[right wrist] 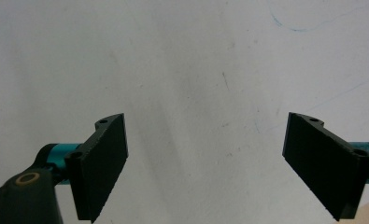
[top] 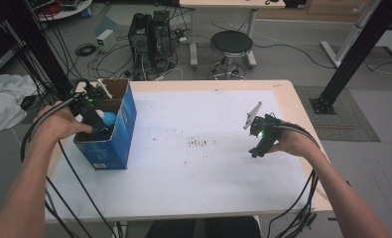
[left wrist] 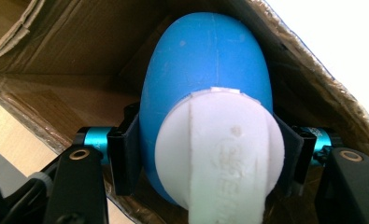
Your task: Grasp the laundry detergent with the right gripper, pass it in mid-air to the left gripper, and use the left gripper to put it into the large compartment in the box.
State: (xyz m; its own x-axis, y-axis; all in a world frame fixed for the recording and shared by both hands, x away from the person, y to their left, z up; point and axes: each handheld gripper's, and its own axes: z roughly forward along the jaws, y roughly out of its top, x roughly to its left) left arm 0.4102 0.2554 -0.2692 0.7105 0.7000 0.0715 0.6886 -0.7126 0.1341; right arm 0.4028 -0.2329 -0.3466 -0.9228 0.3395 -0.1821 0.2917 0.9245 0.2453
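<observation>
My left gripper [left wrist: 205, 163] clamps the blue bottle [left wrist: 205, 74] inside the cardboard box [top: 126, 124] – long axis pointing down – while my right gripper [right wrist: 219, 168] idles open and empty, well apart

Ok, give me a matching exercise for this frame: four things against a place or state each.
Things:
1. left gripper
2. right gripper
3. blue bulb
4. box

Places or states:
A. jaws wide apart, nothing between them
B. stands at the table's left edge
C. shut on the blue bulb
D. inside the box

Pairs: 1-C, 2-A, 3-D, 4-B
</observation>
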